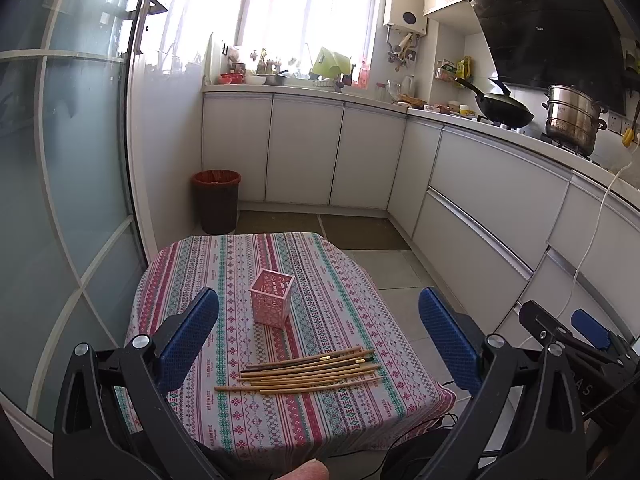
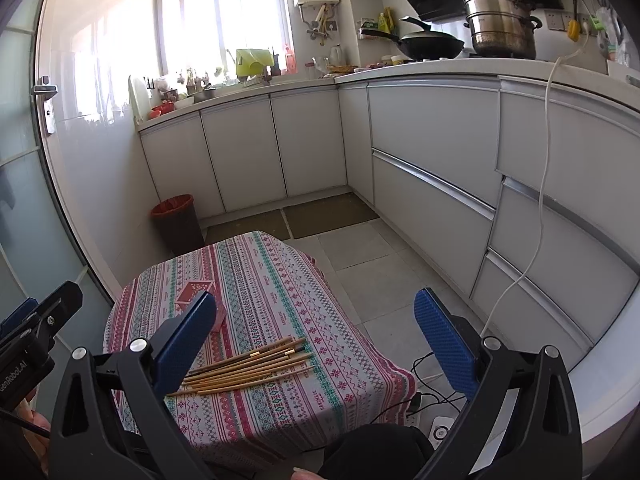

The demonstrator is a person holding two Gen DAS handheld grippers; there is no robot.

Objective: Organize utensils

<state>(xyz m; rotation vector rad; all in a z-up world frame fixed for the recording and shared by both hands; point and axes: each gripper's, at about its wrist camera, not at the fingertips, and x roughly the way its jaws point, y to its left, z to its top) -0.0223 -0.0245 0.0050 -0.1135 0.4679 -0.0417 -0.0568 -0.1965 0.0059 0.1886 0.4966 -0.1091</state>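
Both tongs, left (image 1: 318, 332) and right (image 2: 314, 332), hang apart, empty, above the tabletop (image 1: 352, 412). Nothing started; next, clamp a chopstick (image 1: 304, 372) for the pink holder (image 1: 272, 298).

Daylit, bright overall. Window (image 1: 308, 12) blown out white in both views, detail lost on the sill clutter beside it. Glare streaks on the glossy wall panel (image 1: 176, 32) and soft reflections on the glass door (image 1: 72, 160). Tablecloth (image 1: 280, 320) evenly lit, colours slightly washed, faint shadows only. Strong fisheye bending (cabinet lines curve), dark vignette at corners. Near tool arms sharp enough; distant stove area slightly soft.
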